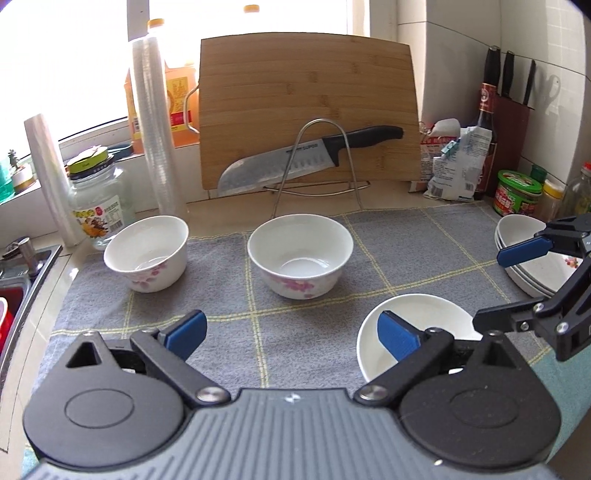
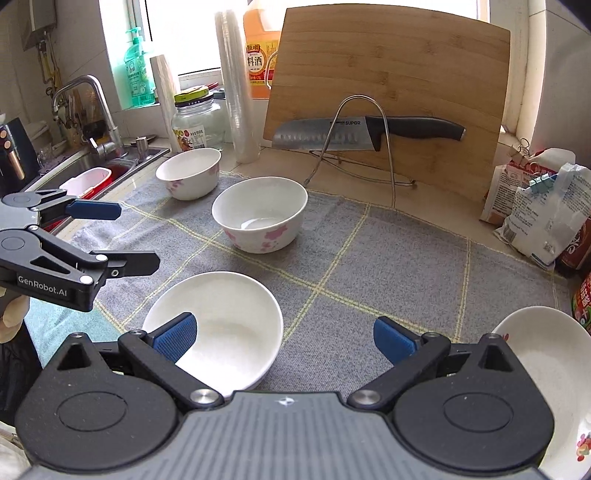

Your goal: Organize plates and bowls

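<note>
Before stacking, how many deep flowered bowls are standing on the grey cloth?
2: one deep flowered bowl mid-cloth before the knife rack, another at the cloth's far-left edge by the glass jar.

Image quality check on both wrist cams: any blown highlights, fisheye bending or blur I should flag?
Left wrist view: window blown out to white, washing out the bottles in front of it; cutting board edges bow from the fisheye; dark vignette in the top corners. Right wrist view: window also overexposed, though less of the frame; cutting board leans and curves; bowls stay sharp, no motion blur.
</note>
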